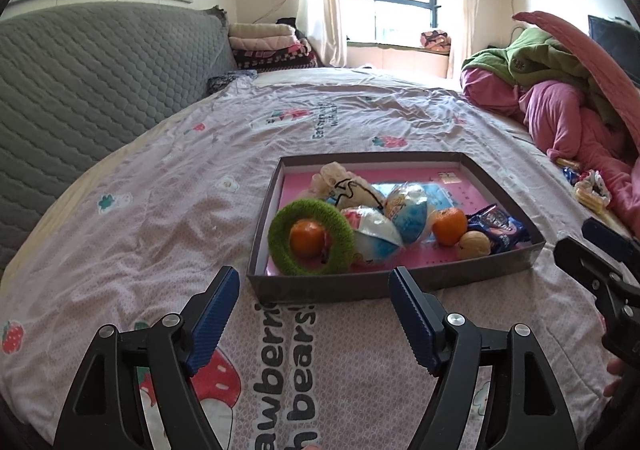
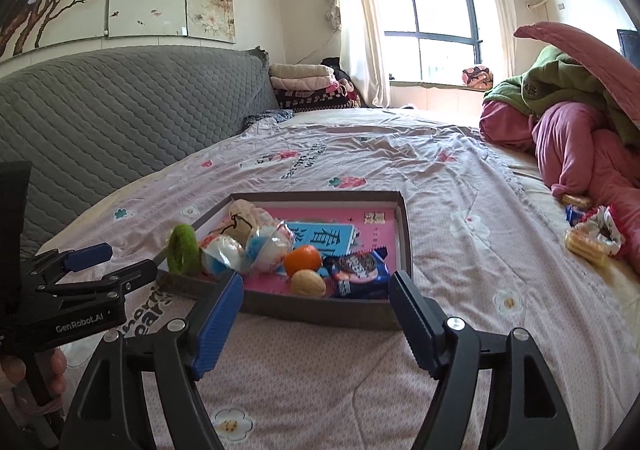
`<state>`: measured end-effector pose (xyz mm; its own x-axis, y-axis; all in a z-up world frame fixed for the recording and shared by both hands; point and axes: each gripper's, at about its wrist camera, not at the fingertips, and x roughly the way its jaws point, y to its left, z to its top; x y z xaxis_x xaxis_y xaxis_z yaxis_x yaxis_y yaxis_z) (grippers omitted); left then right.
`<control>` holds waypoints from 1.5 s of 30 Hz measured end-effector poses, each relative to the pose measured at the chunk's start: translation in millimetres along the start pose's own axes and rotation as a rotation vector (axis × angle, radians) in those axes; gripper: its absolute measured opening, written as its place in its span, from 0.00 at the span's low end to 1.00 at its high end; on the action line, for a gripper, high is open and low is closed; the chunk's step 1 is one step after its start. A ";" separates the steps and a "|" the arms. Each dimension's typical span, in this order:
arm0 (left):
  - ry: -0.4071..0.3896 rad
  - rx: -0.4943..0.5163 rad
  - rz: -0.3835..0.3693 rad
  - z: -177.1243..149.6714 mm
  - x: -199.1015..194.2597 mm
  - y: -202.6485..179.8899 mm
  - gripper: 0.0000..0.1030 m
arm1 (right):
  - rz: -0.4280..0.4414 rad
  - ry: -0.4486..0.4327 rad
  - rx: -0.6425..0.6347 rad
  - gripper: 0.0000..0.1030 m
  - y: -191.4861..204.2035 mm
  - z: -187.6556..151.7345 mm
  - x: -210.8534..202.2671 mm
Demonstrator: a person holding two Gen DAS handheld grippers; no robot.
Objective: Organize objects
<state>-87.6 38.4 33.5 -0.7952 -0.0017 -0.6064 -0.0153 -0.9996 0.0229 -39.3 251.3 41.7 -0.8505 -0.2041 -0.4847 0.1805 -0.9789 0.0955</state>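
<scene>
A shallow grey box (image 1: 500, 264) (image 2: 320, 312) with a pink floor lies on the bedspread. Inside are a green fuzzy ring (image 1: 310, 236) (image 2: 184, 250) with an orange (image 1: 307, 239) in its hole, two wrapped buns (image 1: 408, 212) (image 2: 264, 246), a cloth pouch (image 1: 344, 182), a second orange (image 1: 449, 226) (image 2: 303, 259), a walnut (image 1: 474, 245) (image 2: 308, 283) and a blue cookie pack (image 1: 496, 228) (image 2: 358, 270). My left gripper (image 1: 314, 282) hovers open before the box's near left corner. My right gripper (image 2: 316, 286) is open just short of the box's near wall, nothing between its fingers.
More snack packets (image 2: 592, 238) (image 1: 590, 190) lie on the bed at the right beside a heap of pink and green bedding (image 2: 580, 122). A grey padded headboard (image 1: 80, 90) runs along the left. Folded blankets (image 2: 308, 84) are stacked by the window.
</scene>
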 end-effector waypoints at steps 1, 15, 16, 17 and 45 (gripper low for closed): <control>0.008 -0.006 -0.005 -1.9 1.2 1.5 0.76 | 0.000 0.001 0.005 0.73 0.6 -2.0 -1.0; 0.046 -0.001 0.012 -29.3 4.6 7.6 0.76 | -0.057 0.036 -0.011 0.73 13.9 -28.9 -8.1; 0.051 0.000 0.011 -30.5 4.8 8.1 0.76 | -0.062 0.038 -0.012 0.73 14.5 -30.5 -8.2; 0.054 -0.003 0.017 -31.9 5.1 9.1 0.76 | -0.063 0.043 -0.015 0.73 15.4 -31.9 -8.0; 0.061 0.000 0.006 -55.3 17.0 13.6 0.76 | -0.076 0.088 0.031 0.73 12.9 -53.0 4.9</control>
<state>-67.8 23.3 -20.5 -0.7565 -0.0095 -0.6539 -0.0108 -0.9996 0.0269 -15.0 238.0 -5.6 -0.8143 -0.1294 -0.5658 0.1010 -0.9916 0.0814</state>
